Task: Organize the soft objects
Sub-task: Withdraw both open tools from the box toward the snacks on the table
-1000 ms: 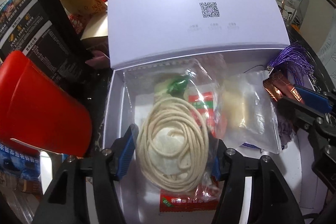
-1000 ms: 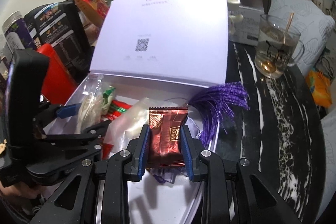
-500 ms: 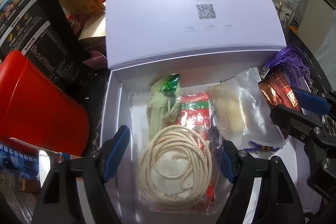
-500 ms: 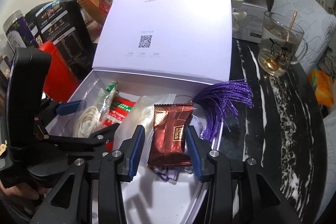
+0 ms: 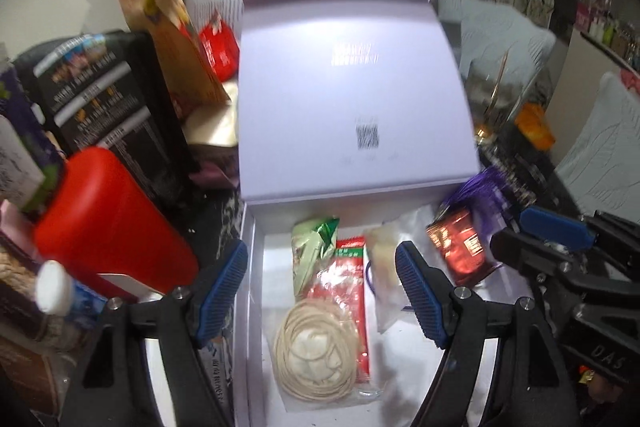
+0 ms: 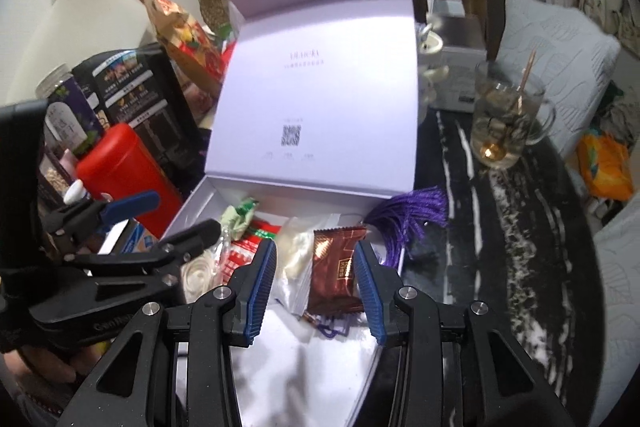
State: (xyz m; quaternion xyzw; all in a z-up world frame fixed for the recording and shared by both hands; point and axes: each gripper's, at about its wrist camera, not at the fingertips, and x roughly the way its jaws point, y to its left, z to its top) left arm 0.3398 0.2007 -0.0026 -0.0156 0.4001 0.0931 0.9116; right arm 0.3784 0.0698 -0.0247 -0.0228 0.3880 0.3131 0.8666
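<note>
Both my left gripper (image 5: 322,289) and right gripper (image 6: 316,281) gaped wide, holding nothing, over the white box (image 6: 188,205) at lower centre (packing seemingly done); closing its lid (image 6: 320,87) looked next.

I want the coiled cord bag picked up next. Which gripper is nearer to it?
Left. The left gripper hangs open directly over the coiled cord bag in the white box. The right gripper is open farther right, over the brown snack packet.
</note>
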